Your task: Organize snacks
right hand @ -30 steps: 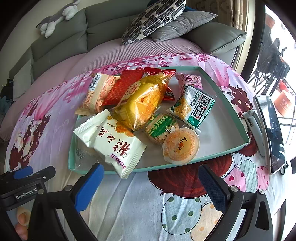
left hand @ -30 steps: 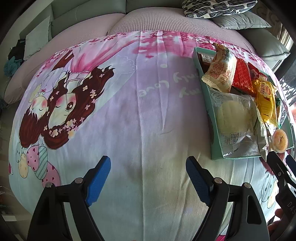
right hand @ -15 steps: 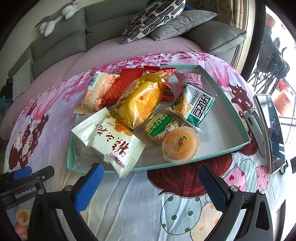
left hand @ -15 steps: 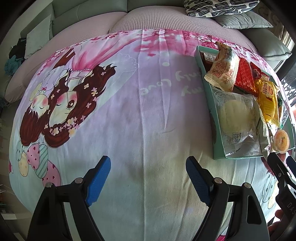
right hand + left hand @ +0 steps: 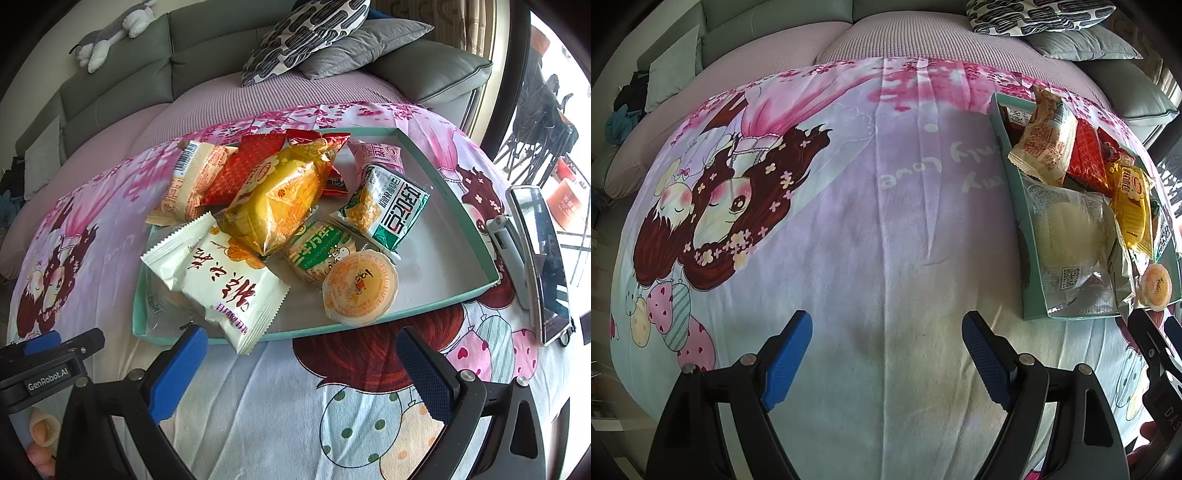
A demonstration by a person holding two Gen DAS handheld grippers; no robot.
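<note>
A shallow teal tray (image 5: 448,297) lies on a cartoon-print cloth and holds several snack packets in a heap. A white packet with red writing (image 5: 218,284) overhangs the tray's near-left rim. Behind it lie a yellow bag (image 5: 277,199), a red packet (image 5: 236,168), a green-and-white packet (image 5: 388,206) and a round orange jelly cup (image 5: 360,286). My right gripper (image 5: 299,373) stands open just short of the tray's near rim, nothing between its fingers. My left gripper (image 5: 886,362) hangs open over bare cloth, with the tray (image 5: 1019,225) at its right.
A phone on a stand (image 5: 539,258) sits right of the tray. A grey sofa with a patterned cushion (image 5: 306,37) and a plush toy (image 5: 107,33) runs behind the table. The cloth (image 5: 849,221) left of the tray is bare.
</note>
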